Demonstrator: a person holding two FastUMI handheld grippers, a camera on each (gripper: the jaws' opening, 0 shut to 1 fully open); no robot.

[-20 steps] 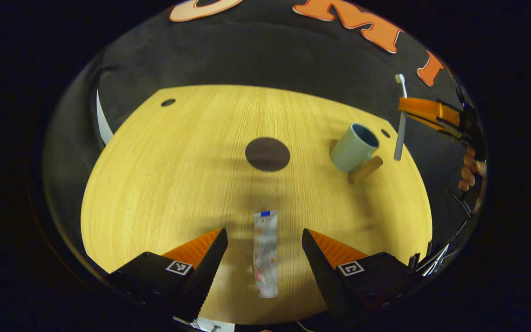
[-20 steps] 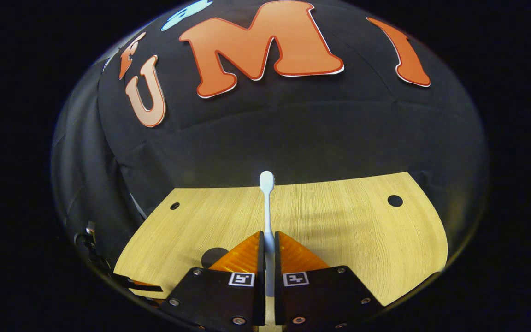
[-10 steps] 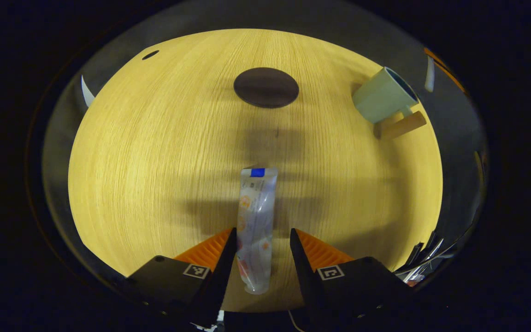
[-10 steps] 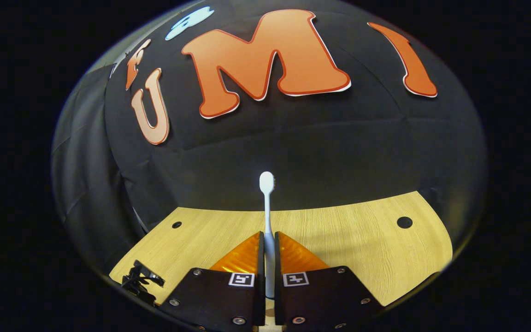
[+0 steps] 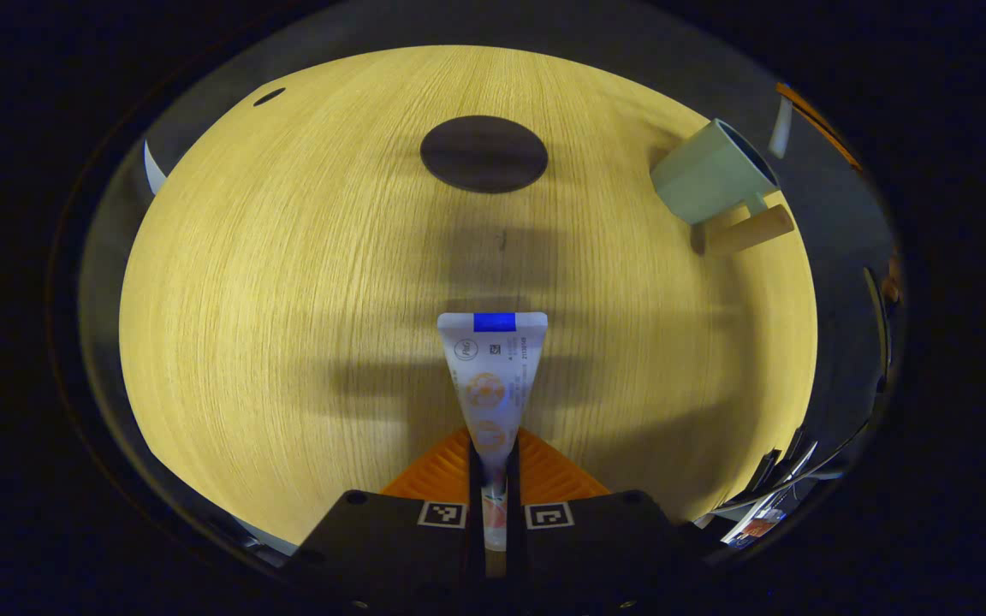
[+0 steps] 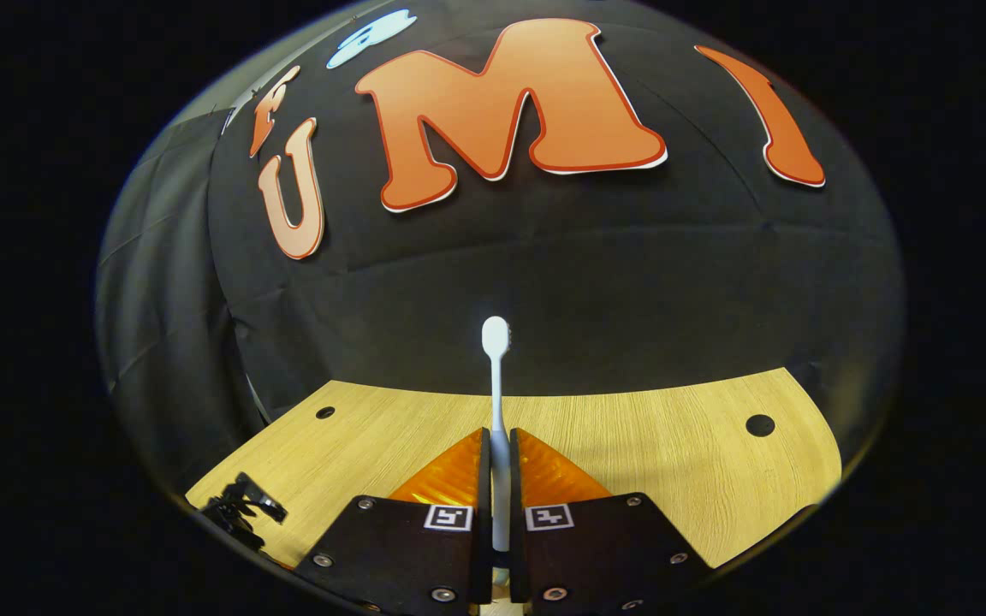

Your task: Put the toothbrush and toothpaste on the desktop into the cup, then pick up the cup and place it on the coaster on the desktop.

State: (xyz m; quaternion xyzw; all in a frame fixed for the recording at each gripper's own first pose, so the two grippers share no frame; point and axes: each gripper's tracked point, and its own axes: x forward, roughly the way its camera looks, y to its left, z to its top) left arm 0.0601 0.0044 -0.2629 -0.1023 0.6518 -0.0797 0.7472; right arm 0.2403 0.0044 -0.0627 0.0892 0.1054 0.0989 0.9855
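Left gripper view: the left hand-held gripper (image 5: 493, 458) pinches the toothpaste (image 5: 491, 376) above the counter (image 5: 288, 282). The right hand-held gripper (image 6: 499, 458) clamps the toothbrush (image 6: 495, 376). The cup (image 5: 709, 173) stands empty, well apart from the coaster (image 5: 484, 154); judged, all placements remain.

The table (image 5: 245, 282) is a light wood-grain desktop with a rounded outline, and soft shadows fall across its middle. A dark round coaster (image 5: 484, 154) lies flat on it toward the far side. To the right of the coaster, well apart from it, a pale green cup (image 5: 707, 175) with a wooden handle stands near the table's edge. A small dark hole (image 5: 270, 97) sits in the far left corner, and the right gripper view shows another hole (image 6: 759, 424) near the far right corner
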